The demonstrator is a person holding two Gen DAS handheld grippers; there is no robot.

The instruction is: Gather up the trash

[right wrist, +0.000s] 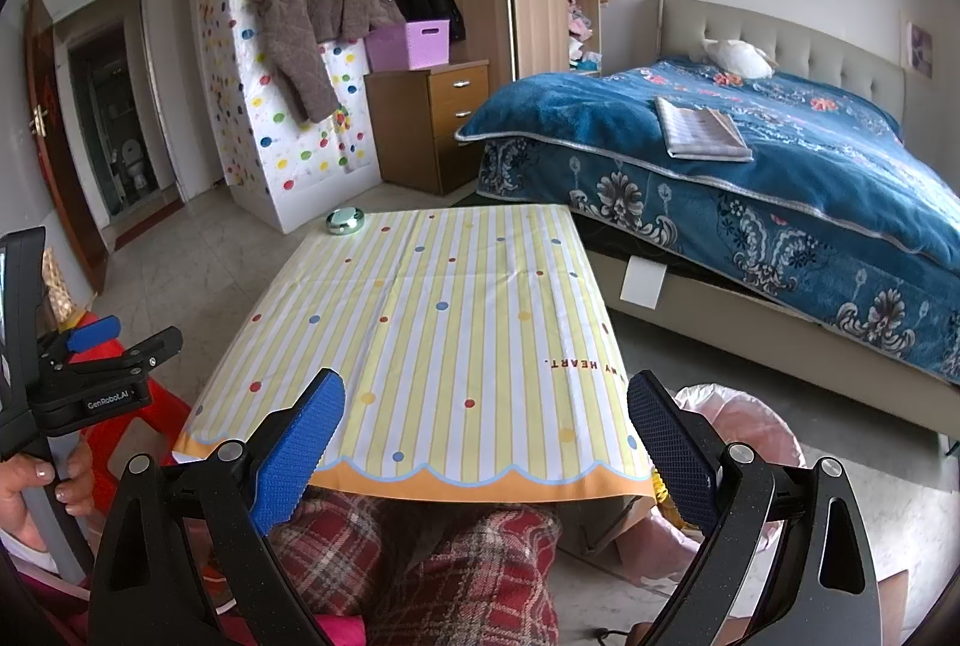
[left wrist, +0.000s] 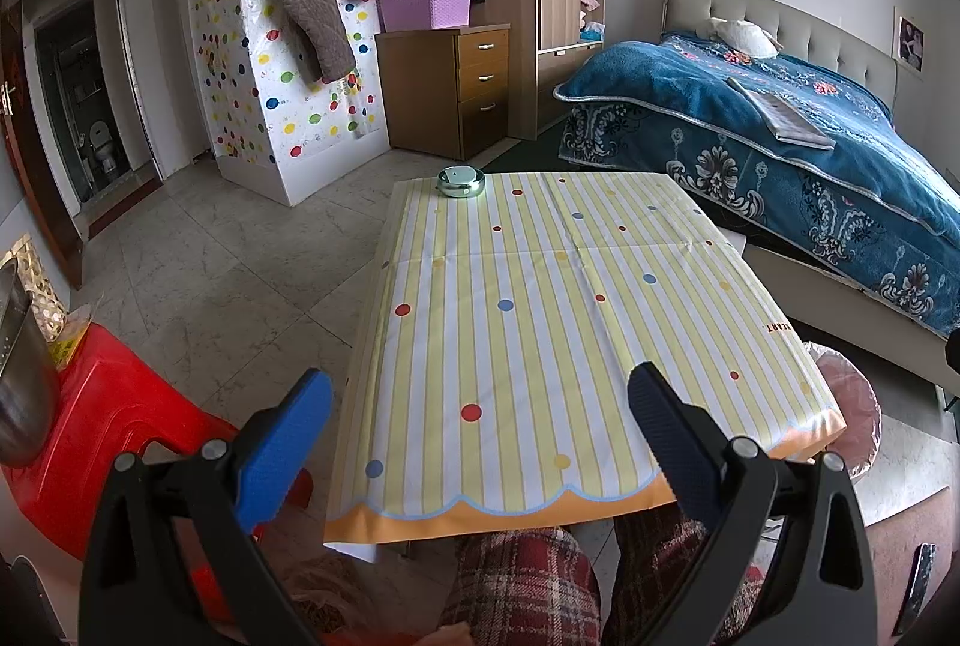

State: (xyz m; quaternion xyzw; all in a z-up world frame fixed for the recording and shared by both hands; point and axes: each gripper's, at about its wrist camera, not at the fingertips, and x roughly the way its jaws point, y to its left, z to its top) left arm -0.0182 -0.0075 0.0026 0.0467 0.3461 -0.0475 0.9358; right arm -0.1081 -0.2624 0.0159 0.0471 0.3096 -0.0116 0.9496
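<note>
A low table (left wrist: 540, 322) (right wrist: 456, 334) wears a yellow-striped dotted cloth. The only object on it is a round silver ashtray (left wrist: 460, 181) (right wrist: 345, 220) at the far left corner. A bin lined with a pink bag (left wrist: 852, 406) (right wrist: 744, 430) stands on the floor by the table's near right corner. My left gripper (left wrist: 480, 442) hangs open above the table's near edge, nothing between its blue pads. My right gripper (right wrist: 486, 442) is open too, over the near edge. The left gripper's body (right wrist: 90, 376) shows at the left of the right wrist view, held by a hand (right wrist: 36, 490).
A red plastic stool (left wrist: 114, 418) with a metal pot (left wrist: 24, 382) stands left of the table. A bed with a blue blanket (right wrist: 780, 166) runs along the right. A wooden drawer unit (left wrist: 450, 87) and wardrobe are behind. The person's plaid-clad knees (right wrist: 432, 556) sit under the near edge.
</note>
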